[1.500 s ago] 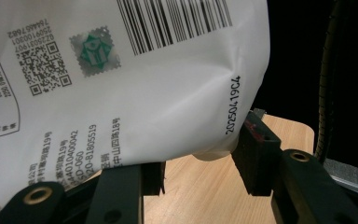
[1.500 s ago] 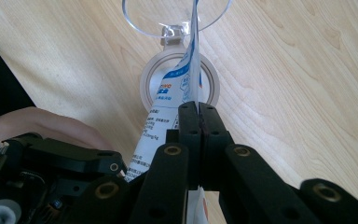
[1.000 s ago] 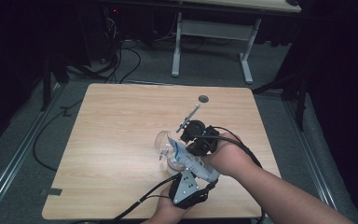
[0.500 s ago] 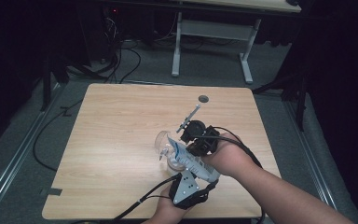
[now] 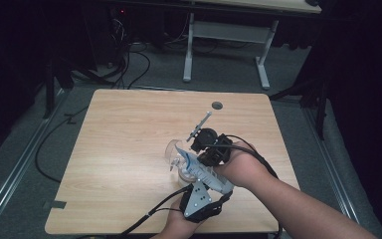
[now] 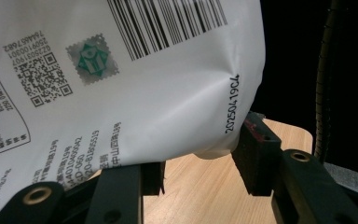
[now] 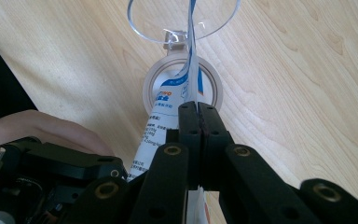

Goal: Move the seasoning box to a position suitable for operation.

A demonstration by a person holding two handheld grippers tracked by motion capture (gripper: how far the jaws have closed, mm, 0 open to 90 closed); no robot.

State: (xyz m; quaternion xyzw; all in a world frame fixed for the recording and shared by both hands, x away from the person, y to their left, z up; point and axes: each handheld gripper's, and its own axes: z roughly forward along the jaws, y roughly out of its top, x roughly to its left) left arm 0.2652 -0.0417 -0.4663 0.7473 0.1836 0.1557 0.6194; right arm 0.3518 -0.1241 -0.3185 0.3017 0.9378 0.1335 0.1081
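A white printed pouch (image 6: 144, 93) with a barcode hangs between the jaws of my left gripper (image 6: 200, 161), which press on its lower part. My right gripper (image 7: 198, 109) is shut on the pouch's thin upper edge (image 7: 192, 70). Under the pouch stands a round container with a beige rim (image 7: 216, 91), and its clear lid (image 7: 142, 30) is flipped open. In the high view both grippers meet at the table's front right, the left gripper (image 5: 199, 174) from below and the right gripper (image 5: 204, 149) from the right, over the clear container (image 5: 175, 154).
The wooden table (image 5: 129, 139) has a small round hole (image 5: 217, 105) near its far edge. A thin rod (image 5: 201, 124) sticks up from the right gripper. Cables (image 5: 144, 219) trail off the front edge. A desk frame (image 5: 224, 35) stands beyond the table.
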